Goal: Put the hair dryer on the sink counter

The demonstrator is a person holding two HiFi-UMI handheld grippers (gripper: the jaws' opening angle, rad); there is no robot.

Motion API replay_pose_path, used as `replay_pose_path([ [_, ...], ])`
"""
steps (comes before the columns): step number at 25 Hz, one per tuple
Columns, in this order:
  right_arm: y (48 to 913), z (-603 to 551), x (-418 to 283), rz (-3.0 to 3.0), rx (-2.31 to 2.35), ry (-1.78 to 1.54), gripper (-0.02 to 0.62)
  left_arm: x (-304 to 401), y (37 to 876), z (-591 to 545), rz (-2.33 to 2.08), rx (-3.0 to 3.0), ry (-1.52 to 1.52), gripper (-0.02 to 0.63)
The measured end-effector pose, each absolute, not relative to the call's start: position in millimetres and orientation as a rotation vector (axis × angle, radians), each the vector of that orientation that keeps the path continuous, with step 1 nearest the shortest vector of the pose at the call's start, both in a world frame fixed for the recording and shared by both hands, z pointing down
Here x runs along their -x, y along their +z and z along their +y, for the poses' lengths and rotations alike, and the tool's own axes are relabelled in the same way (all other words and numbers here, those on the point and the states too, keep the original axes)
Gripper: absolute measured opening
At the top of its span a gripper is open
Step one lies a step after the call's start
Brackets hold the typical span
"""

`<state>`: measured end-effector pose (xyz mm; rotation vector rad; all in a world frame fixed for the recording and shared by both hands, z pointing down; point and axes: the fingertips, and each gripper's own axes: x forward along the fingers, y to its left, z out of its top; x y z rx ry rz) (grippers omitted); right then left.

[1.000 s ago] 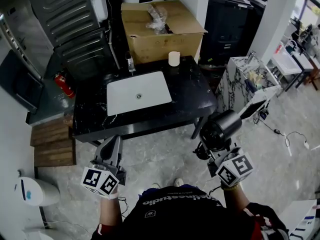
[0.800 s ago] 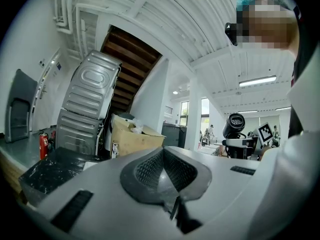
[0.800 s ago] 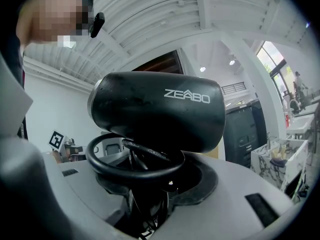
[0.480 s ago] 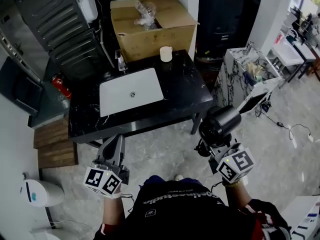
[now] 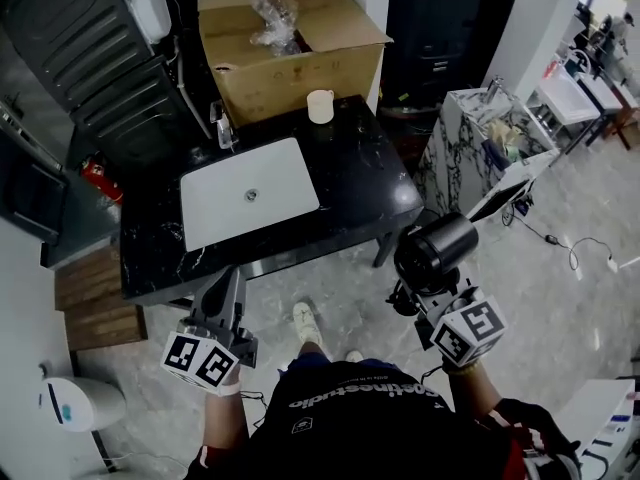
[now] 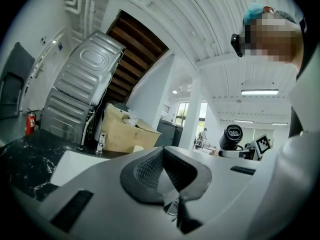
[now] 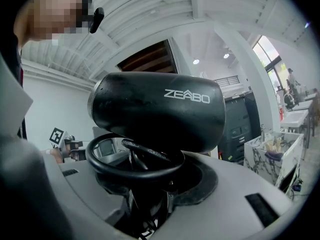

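R gripper point(image 5: 418, 296) is clamped on the handle of the hair dryer point(image 5: 436, 254), w/ the jaws wide round it. L gripper point(image 5: 226, 290) has its jaws together & nothing in them.

Biggest first. The floor point(image 5: 345, 303) is under both grippers, so the dryer is up in the air, not set down yet. It hangs near the front right corner of the black tabletop point(image 5: 365, 183) but does not touch it. The white sink point(image 5: 250, 198) sits in the left part of the top, w/ bare room to its right. A small cup point(image 5: 320, 106) stands at the back edge.

So I think: pick-up done; carry over, set down & let go are left.

The dryer's handle points down into the gripper. Its fat body lies about flat on top. The long way runs from near-left to far-right in the head view. One round end looks toward the L side. Can't tell if that's the blowing end.
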<state>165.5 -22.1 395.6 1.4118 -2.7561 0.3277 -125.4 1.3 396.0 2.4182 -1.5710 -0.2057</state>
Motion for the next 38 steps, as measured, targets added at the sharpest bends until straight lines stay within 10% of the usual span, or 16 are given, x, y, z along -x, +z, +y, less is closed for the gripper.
replay_pose_path([
  [17, 372, -197, -70, -2.590, -1.644, 0.260, 0.222, 216, 386, -213, -1.350, -2.572, -0.230, 0.015],
  [38, 550, -322, -169, -2.145, -1.548, 0.664, 0.222, 101, 421, -270, -1.165, -2.569, -0.102, 0.015],
])
